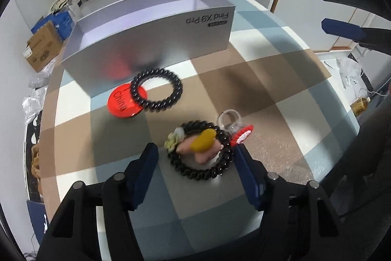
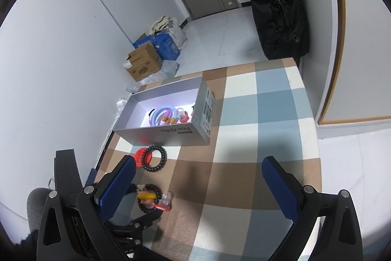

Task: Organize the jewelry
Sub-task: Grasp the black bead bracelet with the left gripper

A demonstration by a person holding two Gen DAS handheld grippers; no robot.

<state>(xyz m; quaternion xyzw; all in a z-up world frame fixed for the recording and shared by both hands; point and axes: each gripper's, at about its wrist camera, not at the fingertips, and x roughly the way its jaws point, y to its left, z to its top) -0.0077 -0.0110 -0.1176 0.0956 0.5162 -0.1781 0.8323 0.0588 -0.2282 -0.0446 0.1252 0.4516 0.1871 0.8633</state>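
**Desk:** Where do your grippers stand over the checked tablecloth (image 1: 256, 70)?

**Caption:** Your left gripper (image 1: 195, 153) points down at a black coil hair tie with charms (image 1: 202, 153), which lies flat on the cloth between its blue pads (image 1: 146, 163). The right pad sits at the tie's rim; the left pad stands clear of it, so nothing is gripped. A clear ring (image 1: 229, 121) and a red-edged trinket (image 1: 243, 135) lie just beside the tie.

**Desk:** And your right gripper?

**Caption:** Your right gripper (image 2: 200, 185) hangs above the table with its jaws spread wide and nothing between them.

**Desk:** The rest of the jewelry?

**Caption:** A second black coil tie (image 1: 156, 89) overlaps a red "China" badge (image 1: 122, 102), both close against the front wall of the grey phone box (image 1: 171, 40). Inside that box, in the right wrist view, rest blue and purple rings (image 2: 162, 115) and small red pieces (image 2: 183, 116).
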